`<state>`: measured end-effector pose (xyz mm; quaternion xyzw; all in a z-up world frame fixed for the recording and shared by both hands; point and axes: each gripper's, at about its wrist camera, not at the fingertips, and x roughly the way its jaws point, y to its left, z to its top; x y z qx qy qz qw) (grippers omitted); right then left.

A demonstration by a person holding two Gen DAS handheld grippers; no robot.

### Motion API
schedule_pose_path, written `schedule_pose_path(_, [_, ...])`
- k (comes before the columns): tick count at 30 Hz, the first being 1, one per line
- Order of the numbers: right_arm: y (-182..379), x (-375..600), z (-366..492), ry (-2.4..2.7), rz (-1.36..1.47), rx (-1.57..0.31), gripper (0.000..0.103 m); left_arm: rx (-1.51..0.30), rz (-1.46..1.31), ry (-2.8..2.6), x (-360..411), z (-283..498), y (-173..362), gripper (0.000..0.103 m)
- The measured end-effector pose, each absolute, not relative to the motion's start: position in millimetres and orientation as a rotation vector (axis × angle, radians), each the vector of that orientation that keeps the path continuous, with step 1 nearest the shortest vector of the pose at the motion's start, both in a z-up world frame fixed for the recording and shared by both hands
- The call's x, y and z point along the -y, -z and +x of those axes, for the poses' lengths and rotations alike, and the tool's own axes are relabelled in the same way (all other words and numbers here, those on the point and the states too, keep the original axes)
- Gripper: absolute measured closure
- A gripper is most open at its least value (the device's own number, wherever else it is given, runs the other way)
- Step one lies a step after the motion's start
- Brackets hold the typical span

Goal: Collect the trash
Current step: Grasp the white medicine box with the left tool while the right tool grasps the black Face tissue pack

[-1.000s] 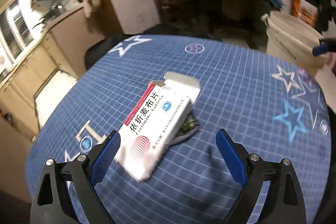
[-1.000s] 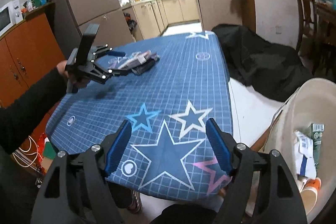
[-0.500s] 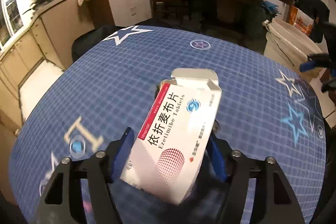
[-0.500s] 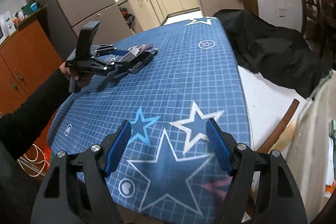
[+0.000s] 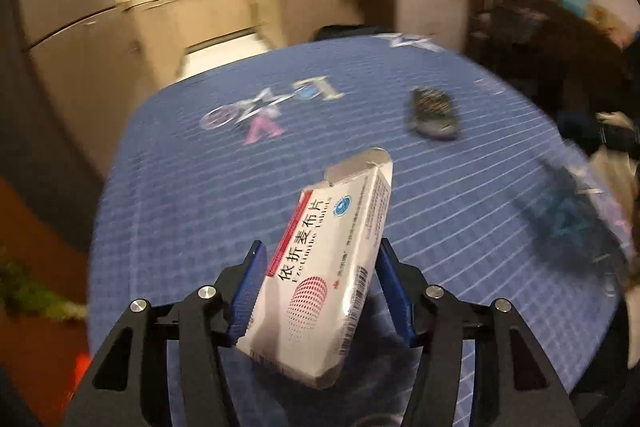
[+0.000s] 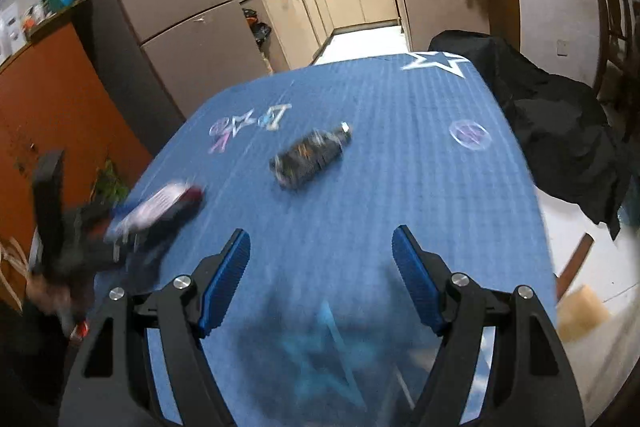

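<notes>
A white medicine box with a red stripe and an open end flap sits tilted between the blue pads of my left gripper, lifted off the blue star-patterned table. The jaws are still closing, and the pads press on the box's sides. A dark crumpled packet lies farther out on the table. In the right wrist view that packet lies ahead of my right gripper, which is open over the table with nothing between its fingers. To the left the left gripper and the box are blurred.
A black cloth-covered object stands past the table's right edge. A tall fridge and an orange cabinet stand to the left, with kitchen cabinets beyond. A person's hand holds the left gripper.
The left gripper closed around the medicine box, lifted it off the dark packet and swung round with it. The right gripper moved from the table's corner by the bin to over the table.
</notes>
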<state>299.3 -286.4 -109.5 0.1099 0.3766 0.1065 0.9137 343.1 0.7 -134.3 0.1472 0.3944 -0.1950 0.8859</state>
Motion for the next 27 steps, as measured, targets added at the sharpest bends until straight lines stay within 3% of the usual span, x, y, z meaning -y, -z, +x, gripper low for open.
schedule_pose_path(4, [118,258,344,-0.159,0.217,-0.824,0.032,-0.808,0.31,0.368,3,337,135,0.044])
schedule_pose_path(5, [121,251,353,-0.153,0.212,-0.839,0.032,-0.802,0.29,0.367,1,337,133,0.038])
schedule_pose_path(6, [126,244,363,-0.127,0.206,-0.857,0.031,-0.799,0.26,0.37,-3,338,131,0.025])
schedule_pose_path(12, [153,216,389,-0.003,0.129,-0.888,0.029,-0.815,0.224,0.391,-15,335,133,0.019])
schedule_pose_path(13, [155,213,389,0.009,0.098,-0.889,0.032,-0.813,0.224,0.398,-16,335,134,0.019])
schedule_pose_path(15, [156,211,381,0.011,0.033,-0.881,0.05,-0.809,0.224,0.425,-19,331,133,0.019])
schedule_pose_path(19, [157,235,355,-0.067,0.048,-0.902,0.051,-0.787,0.213,0.479,-25,330,129,0.019])
schedule_pose_path(21, [159,247,337,-0.127,0.049,-0.907,0.048,-0.774,0.211,0.488,-27,327,127,0.018])
schedule_pose_path(23, [162,259,317,-0.091,-0.024,-0.911,0.03,-0.77,0.21,0.499,-27,326,126,0.017])
schedule_pose_path(27, [162,275,299,-0.059,0.0,-0.9,0.024,-0.772,0.236,0.531,-22,325,128,0.017])
